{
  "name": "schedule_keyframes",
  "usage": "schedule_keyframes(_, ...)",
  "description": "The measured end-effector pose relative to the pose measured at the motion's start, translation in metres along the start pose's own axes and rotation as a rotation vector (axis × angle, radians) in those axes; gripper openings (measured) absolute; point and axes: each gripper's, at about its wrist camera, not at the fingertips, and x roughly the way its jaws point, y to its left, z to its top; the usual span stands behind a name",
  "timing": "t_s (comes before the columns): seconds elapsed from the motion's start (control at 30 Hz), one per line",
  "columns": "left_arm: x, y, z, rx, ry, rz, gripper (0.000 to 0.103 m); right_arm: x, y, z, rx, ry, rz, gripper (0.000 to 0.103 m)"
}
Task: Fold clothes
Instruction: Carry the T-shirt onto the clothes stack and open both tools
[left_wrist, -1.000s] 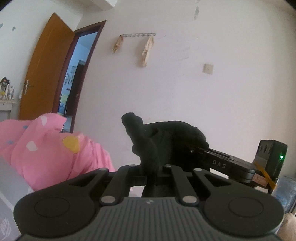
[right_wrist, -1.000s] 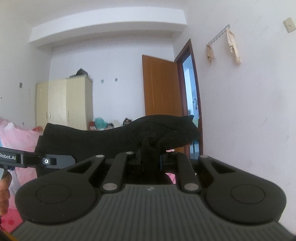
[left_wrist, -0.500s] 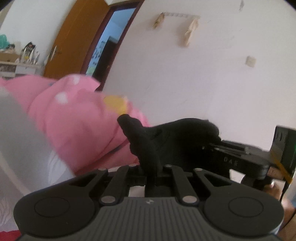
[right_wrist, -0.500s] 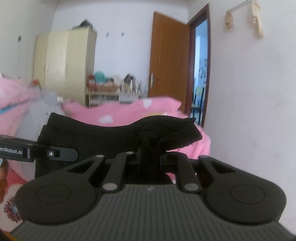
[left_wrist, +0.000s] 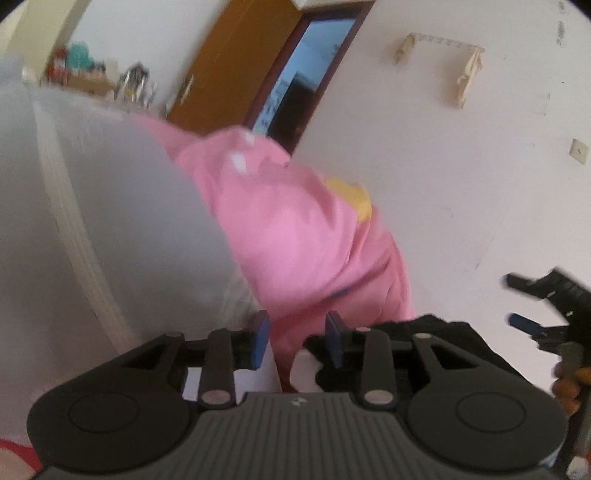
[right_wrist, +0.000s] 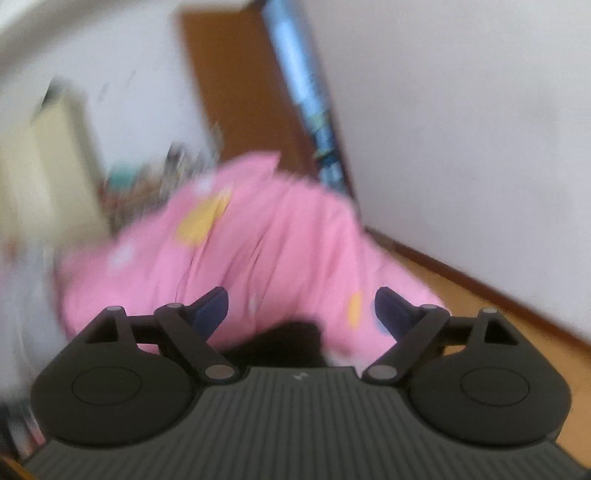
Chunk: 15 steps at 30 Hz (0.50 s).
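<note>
Left gripper (left_wrist: 297, 338) body is showing matt black ribbed plastic, with dull metal pivot pins. Black garment (left_wrist: 458, 336) at near right is reading as soft matt cloth. Pink quilt (left_wrist: 295, 236) is looking like smooth matt fabric. Far door (left_wrist: 236, 62) is showing satin brown wood; wall (left_wrist: 461, 192) matt white paint.

Black garment (left_wrist: 458, 339): mostly hidden behind the left gripper's (left_wrist: 297, 341) body; its shape cannot be told
Right wrist view: smeared by motion; shelf clutter (right_wrist: 155, 173) unreadable
Black garment there: a dark patch only
Right gripper (left_wrist: 535, 306): cut off by the frame's edge
</note>
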Motion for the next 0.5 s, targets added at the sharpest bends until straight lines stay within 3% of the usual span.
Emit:
schedule_keyframes(0.07, -0.007, -0.009, 0.002, 0.02, -0.028, -0.009, 0.035, -0.022, -0.022, 0.003, 0.159, -0.094, 0.016, 0.085)
schedule_keyframes(0.13, -0.015, -0.021, 0.001, 0.047, -0.035, -0.038, 0.035, -0.041, -0.034, 0.004, 0.221, -0.121, 0.075, 0.065)
schedule_keyframes(0.17, -0.019, -0.027, 0.001, 0.063, -0.036, -0.054, 0.036, -0.048, -0.034, 0.005, 0.215, -0.097, 0.114, 0.051)
schedule_keyframes(0.27, -0.023, -0.053, -0.007, 0.153, 0.001, -0.102, 0.038, -0.068, -0.024, -0.005, 0.114, -0.007, 0.251, 0.035)
schedule_keyframes(0.37, -0.025, -0.078, -0.023, 0.212, 0.039, -0.138, 0.038, -0.079, -0.011, -0.024, -0.028, 0.109, 0.325, 0.033)
schedule_keyframes(0.5, -0.013, -0.096, -0.047, 0.284, 0.08, -0.12, 0.038, -0.074, -0.023, -0.048, -0.039, 0.2, 0.245, 0.031)
